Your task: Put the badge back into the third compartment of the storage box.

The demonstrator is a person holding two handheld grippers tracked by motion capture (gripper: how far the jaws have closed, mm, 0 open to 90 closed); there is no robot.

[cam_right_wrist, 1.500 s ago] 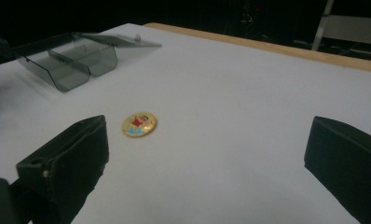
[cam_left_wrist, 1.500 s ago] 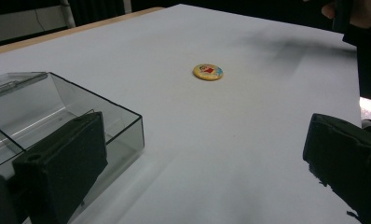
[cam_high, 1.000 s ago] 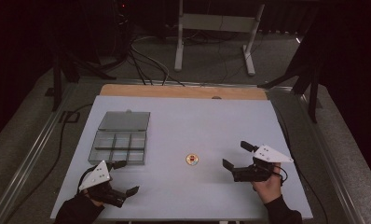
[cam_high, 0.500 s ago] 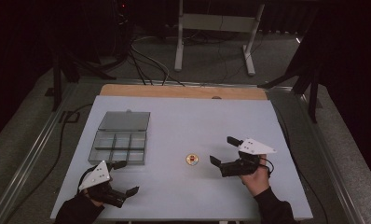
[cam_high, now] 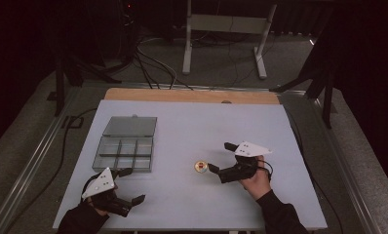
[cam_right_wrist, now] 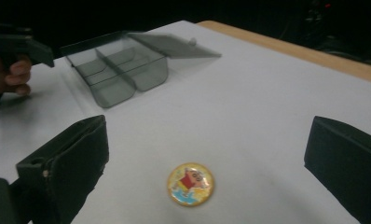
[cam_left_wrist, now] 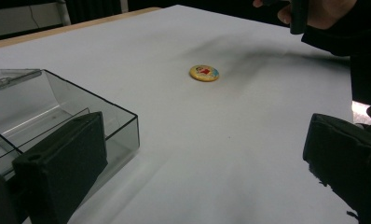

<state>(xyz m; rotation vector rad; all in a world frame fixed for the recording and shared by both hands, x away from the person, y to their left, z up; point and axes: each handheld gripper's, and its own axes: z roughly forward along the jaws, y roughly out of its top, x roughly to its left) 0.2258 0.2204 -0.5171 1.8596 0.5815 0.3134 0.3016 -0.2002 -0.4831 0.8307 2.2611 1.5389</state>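
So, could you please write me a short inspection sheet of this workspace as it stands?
Surface: white tabletop with a wooden strip along the far edge, flat and bare around the work.
Job's things: small round yellow badge with a cartoon picture lying flat; clear grey plastic compartment box, lid open, compartments look empty.
Clutter: nothing seen.
Grippers: right tongs open, badge lying just ahead of the jaws, untouched; left tongs open, near the box's front corner, holding nothing.
Cables: black cables on the floor behind and left of the table.
Surroundings: dark room, grey metal stand legs behind the table.
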